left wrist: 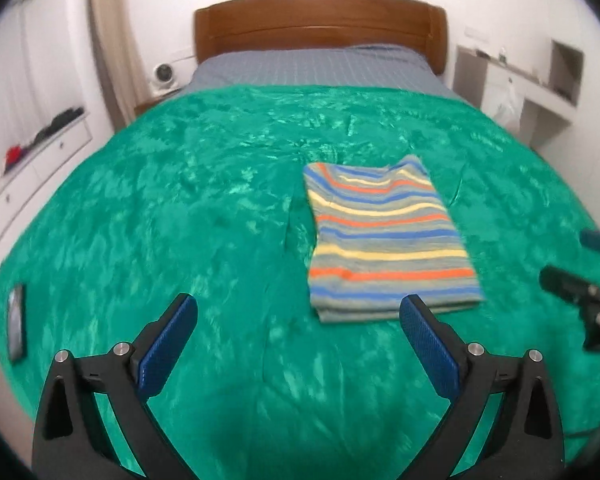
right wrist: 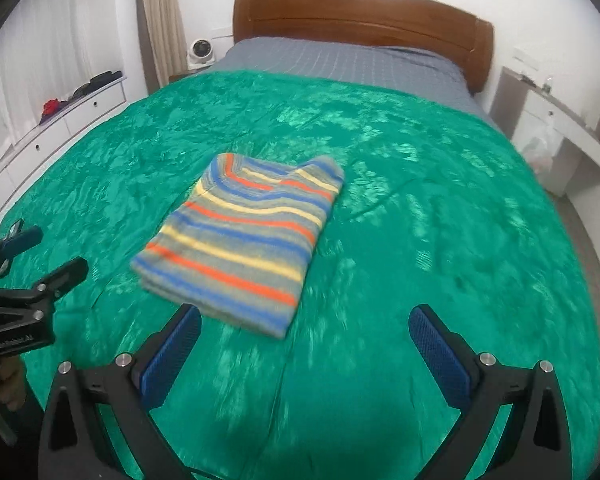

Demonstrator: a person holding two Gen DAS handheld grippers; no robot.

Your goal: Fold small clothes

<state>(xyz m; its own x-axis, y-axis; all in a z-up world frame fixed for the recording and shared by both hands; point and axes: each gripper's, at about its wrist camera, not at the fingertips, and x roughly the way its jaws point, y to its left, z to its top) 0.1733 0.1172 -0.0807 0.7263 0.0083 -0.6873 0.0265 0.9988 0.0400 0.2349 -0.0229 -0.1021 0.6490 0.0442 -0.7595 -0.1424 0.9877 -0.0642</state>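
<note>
A small striped shirt (left wrist: 384,236), grey with blue, orange and yellow stripes, lies folded into a neat rectangle on the green bedspread (left wrist: 180,200). It also shows in the right wrist view (right wrist: 244,236). My left gripper (left wrist: 298,312) is open and empty, held above the bedspread just short of the shirt's near edge. My right gripper (right wrist: 304,324) is open and empty, also held just short of the shirt's near corner. The right gripper shows at the right edge of the left wrist view (left wrist: 580,264), and the left gripper shows at the left edge of the right wrist view (right wrist: 48,256).
A wooden headboard (left wrist: 320,20) and grey sheet (left wrist: 312,68) are at the far end. A white drawer unit (left wrist: 32,168) runs along the left wall, a white desk (left wrist: 540,80) along the right. A phone (left wrist: 16,324) lies at the bed's left edge.
</note>
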